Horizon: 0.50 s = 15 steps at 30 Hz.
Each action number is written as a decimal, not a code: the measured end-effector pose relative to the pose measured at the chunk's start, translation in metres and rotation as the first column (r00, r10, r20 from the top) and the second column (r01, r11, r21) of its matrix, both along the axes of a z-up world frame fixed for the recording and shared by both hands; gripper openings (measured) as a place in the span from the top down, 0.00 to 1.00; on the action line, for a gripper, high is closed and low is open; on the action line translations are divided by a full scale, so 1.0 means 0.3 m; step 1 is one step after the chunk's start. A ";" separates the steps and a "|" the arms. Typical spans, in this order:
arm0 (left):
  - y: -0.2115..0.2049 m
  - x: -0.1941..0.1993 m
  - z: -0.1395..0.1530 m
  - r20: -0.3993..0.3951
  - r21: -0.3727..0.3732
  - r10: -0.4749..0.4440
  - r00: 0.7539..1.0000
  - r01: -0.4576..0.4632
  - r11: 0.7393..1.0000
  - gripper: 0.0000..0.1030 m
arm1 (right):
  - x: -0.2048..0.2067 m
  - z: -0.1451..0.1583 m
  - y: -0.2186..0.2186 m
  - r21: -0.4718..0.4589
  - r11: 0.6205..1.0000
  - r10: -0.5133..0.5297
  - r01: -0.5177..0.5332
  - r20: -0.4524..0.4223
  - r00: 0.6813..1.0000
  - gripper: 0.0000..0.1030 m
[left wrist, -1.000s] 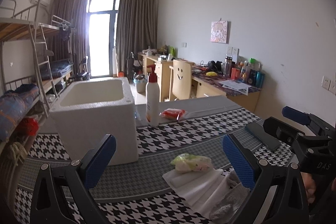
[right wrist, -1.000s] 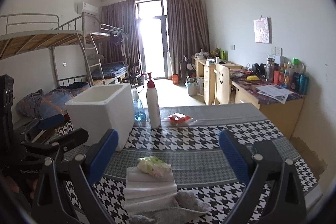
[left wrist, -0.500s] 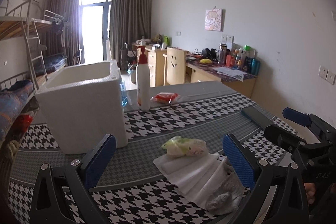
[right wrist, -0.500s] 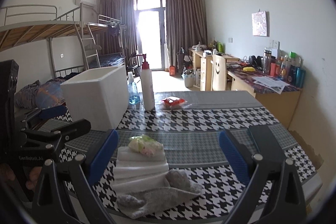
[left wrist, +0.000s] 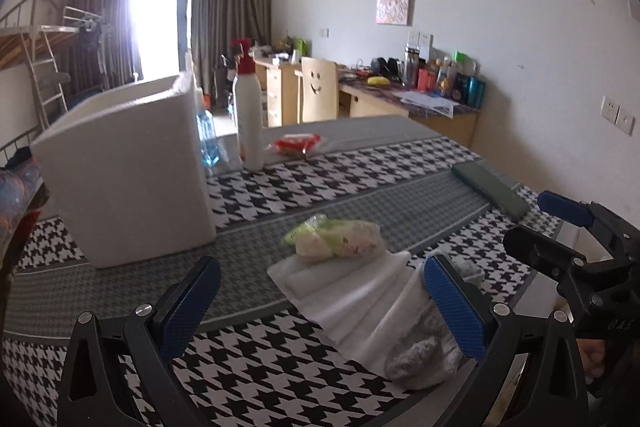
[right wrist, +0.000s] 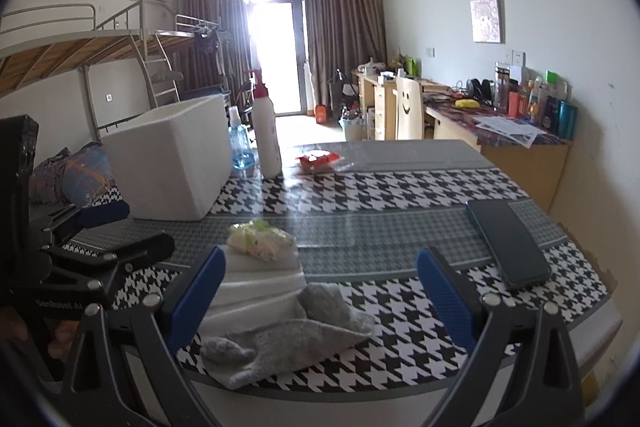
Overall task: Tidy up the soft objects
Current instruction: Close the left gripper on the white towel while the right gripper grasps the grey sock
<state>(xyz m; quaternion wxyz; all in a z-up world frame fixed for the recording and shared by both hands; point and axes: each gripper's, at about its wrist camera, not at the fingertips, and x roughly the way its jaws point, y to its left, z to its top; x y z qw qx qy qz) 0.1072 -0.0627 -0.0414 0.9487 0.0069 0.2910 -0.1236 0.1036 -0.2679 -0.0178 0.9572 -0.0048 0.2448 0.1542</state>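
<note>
A pile of soft things lies near the table's front edge: a green-and-white floral bundle [left wrist: 336,237] [right wrist: 260,241] on top of folded white cloths [left wrist: 360,299] [right wrist: 256,287], with a grey sock [right wrist: 296,337] [left wrist: 420,359] in front. A white foam box [left wrist: 124,171] [right wrist: 172,159] stands open-topped to the left. My left gripper [left wrist: 320,307] is open and empty, low over the table just left of the pile. My right gripper [right wrist: 320,299] is open and empty, above the sock.
A white bottle with a red cap [left wrist: 247,115] [right wrist: 266,131], a blue spray bottle [right wrist: 240,143] and a red packet [left wrist: 296,143] [right wrist: 318,161] stand behind the box. A dark flat case [right wrist: 508,243] [left wrist: 490,189] lies at the right. The houndstooth tablecloth [right wrist: 380,183] covers the table.
Both grippers have moved down and closer to the pile; the soft things and box appear larger. Both stay open and empty.
</note>
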 end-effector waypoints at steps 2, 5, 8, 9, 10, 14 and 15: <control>-0.007 0.009 -0.012 -0.014 0.006 -0.026 1.000 0.026 1.000 0.02 | 0.001 -0.011 0.002 -0.006 1.000 0.008 -0.008 -0.014 1.000 0.05; -0.017 0.015 -0.031 -0.032 0.016 -0.050 0.998 0.051 0.999 0.03 | 0.003 -0.037 0.012 -0.034 0.999 0.006 -0.007 -0.038 0.999 0.05; -0.028 0.025 -0.056 -0.068 0.024 -0.071 0.995 0.073 0.997 0.03 | 0.002 -0.061 0.012 -0.041 0.999 0.011 -0.014 -0.062 0.998 0.05; -0.031 0.031 -0.065 -0.078 0.025 -0.074 0.994 0.076 0.997 0.03 | 0.003 -0.071 0.010 -0.044 0.999 0.007 -0.010 -0.073 0.997 0.05; -0.034 0.039 -0.075 -0.092 0.030 -0.070 0.993 0.073 0.997 0.03 | 0.003 -0.077 0.009 -0.045 0.999 0.004 -0.007 -0.078 0.997 0.05; -0.045 0.061 -0.098 -0.124 0.040 -0.074 0.990 0.080 0.996 0.09 | -0.001 -0.092 0.003 -0.045 0.999 0.002 -0.006 -0.093 0.996 0.05; -0.050 0.065 -0.106 -0.130 0.044 -0.078 0.988 0.084 0.995 0.11 | -0.002 -0.095 0.001 -0.046 0.999 0.001 -0.005 -0.095 0.995 0.05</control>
